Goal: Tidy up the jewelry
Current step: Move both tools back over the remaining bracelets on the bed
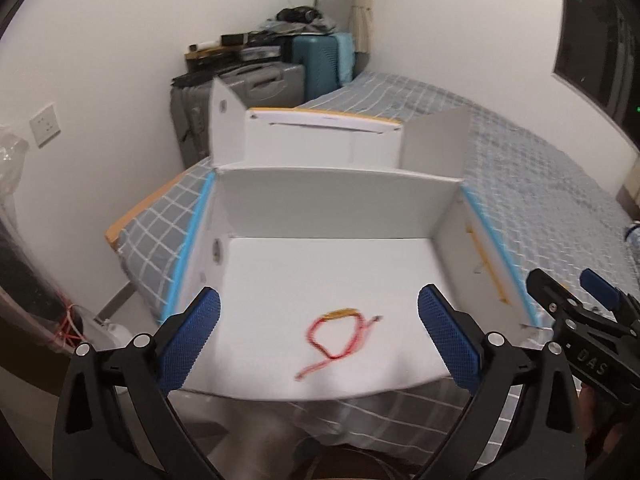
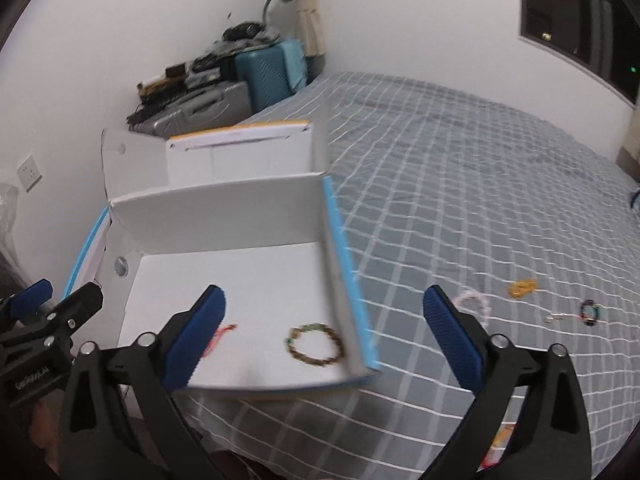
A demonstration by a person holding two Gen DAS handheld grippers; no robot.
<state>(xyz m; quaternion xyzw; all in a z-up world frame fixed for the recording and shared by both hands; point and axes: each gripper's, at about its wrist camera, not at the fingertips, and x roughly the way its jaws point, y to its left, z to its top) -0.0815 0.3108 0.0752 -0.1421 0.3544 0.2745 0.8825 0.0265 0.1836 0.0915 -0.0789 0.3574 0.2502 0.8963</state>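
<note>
With both our left gripper [image 1: 319, 330] and right gripper [image 2: 324, 332] spread wide and empty, a red cord bracelet [image 1: 338, 338] and a brown beaded bracelet [image 2: 316, 345] lie inside the open white cardboard box [image 2: 216, 208]. The box rests near the left edge of the grey checked bed [image 2: 460, 184]. More small jewelry pieces [image 2: 522, 288] lie loose on the bed right of the box.

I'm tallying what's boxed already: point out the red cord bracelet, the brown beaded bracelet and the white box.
red cord bracelet [image 1: 335, 334]: left wrist view, loop.
brown beaded bracelet [image 2: 316, 345]: right wrist view, bead ring.
white box [image 2: 224, 210]: right wrist view, back wall.
</note>
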